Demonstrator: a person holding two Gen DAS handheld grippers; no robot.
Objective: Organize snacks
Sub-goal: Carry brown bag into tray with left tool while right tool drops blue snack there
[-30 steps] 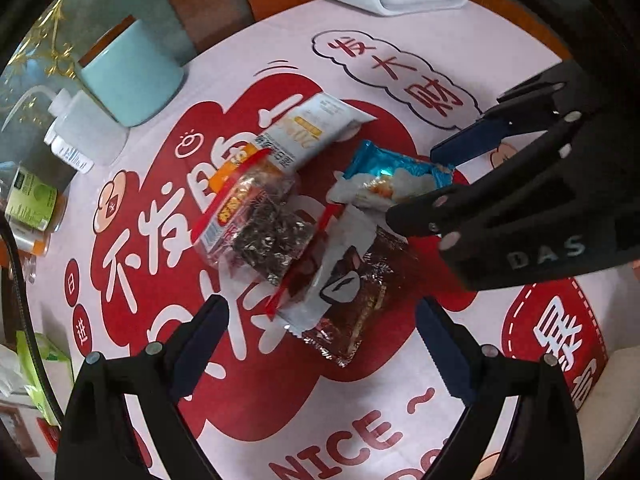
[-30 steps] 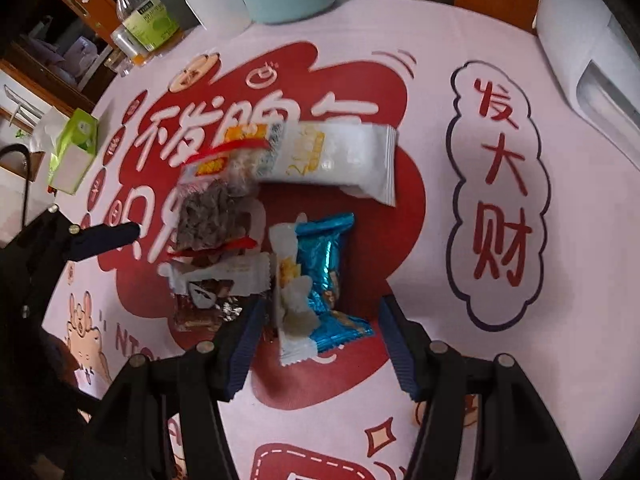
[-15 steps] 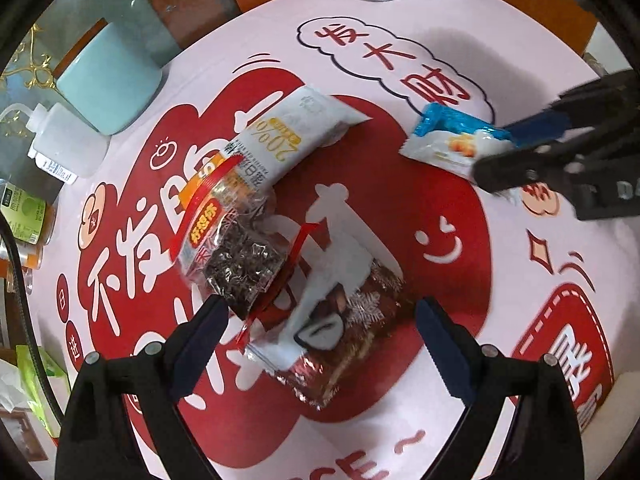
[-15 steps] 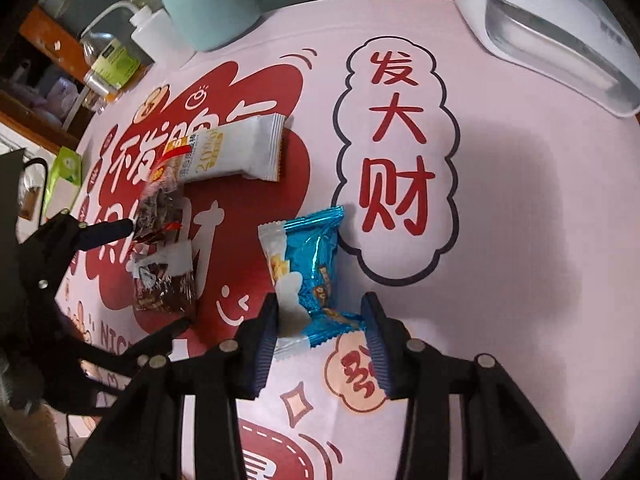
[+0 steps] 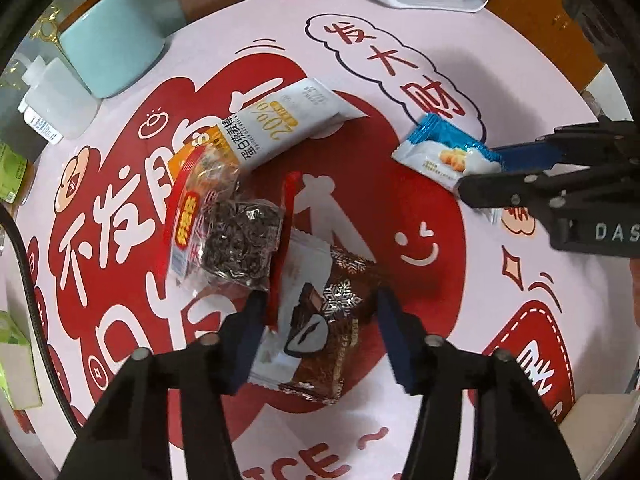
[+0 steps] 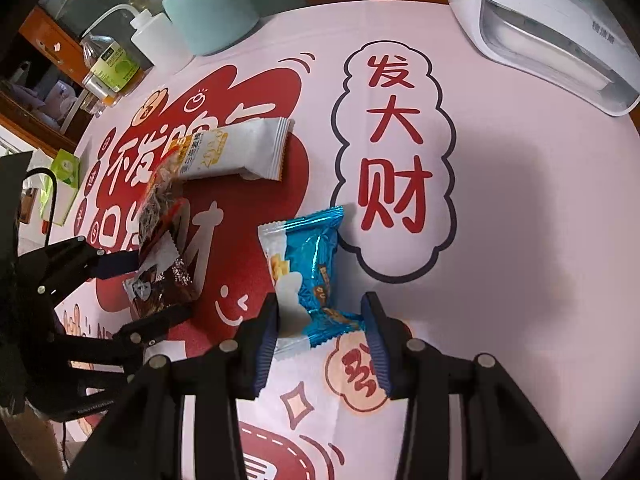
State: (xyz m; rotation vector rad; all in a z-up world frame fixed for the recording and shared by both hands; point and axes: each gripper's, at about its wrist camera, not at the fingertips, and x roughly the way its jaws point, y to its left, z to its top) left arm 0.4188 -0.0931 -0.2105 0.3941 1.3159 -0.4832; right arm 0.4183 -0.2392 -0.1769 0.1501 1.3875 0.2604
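Observation:
My right gripper is shut on a blue-and-white snack packet at its near end; the packet lies over the pink mat, right of the pile. It also shows in the left wrist view. My left gripper straddles a brown-and-white chocolate packet, jaws close to its sides; I cannot tell if they grip it. A red-edged clear bag of dark pieces and a white protein bar lie behind it.
A printed red-and-pink mat covers the round table. A white appliance stands far right, a teal cup, a white squeeze bottle and a green-label bottle far left. Green tissue packs lie at the left edge.
My right gripper closed on the blue packet and carried it right, away from the pile. My left gripper moved in over the chocolate packet and narrowed around it.

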